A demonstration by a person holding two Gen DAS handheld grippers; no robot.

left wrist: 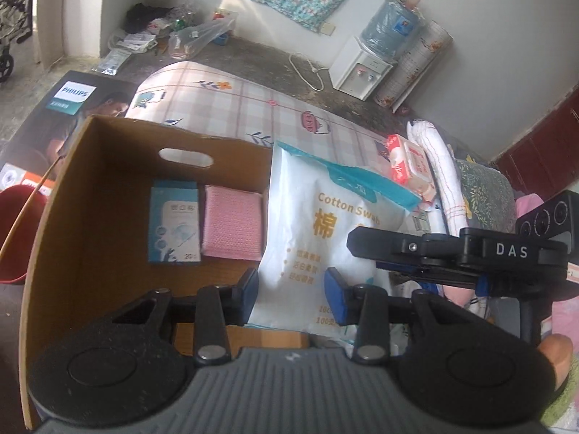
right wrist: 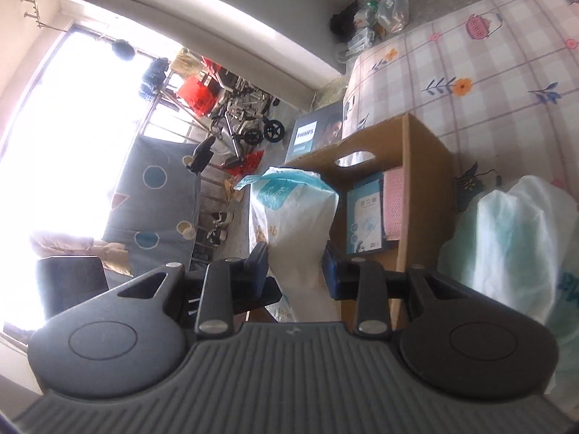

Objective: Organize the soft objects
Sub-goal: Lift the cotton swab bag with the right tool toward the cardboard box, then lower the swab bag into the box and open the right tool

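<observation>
Both grippers grip the same white cotton swab bag (left wrist: 311, 224), which hangs in the air beside an open cardboard box (left wrist: 68, 195). In the left wrist view the left gripper (left wrist: 291, 291) has its jaws closed on the bag's lower part, the blue pads pressing in from either side, while the right gripper (left wrist: 365, 242) comes in from the right and its black jaws meet the bag's right edge higher up. In the right wrist view the right gripper (right wrist: 296, 266) shows the bag (right wrist: 293, 217) pinched between its pads, the plastic narrowing to a waist where they press. The bag's teal top flap (left wrist: 365, 184) stands folded over. The box sits on a checked cloth (left wrist: 231, 105) with flower and teapot prints; on its floor lie a blue packet (left wrist: 174, 221) and a pink cloth (left wrist: 233, 226), side by side and touching or nearly so. To the right of the bag a red-and-white wipes pack (left wrist: 409, 162) and a rolled white towel (left wrist: 443, 177) lie in a heap of soft things. A crumpled white plastic bag (right wrist: 514, 238) sits at the right of the right wrist view, near the box. Behind stand a water dispenser (left wrist: 365, 68) against the wall and a Philips carton (left wrist: 54, 115) on the floor beside the box. A thumb (left wrist: 555, 356) shows at the right gripper's handle.
</observation>
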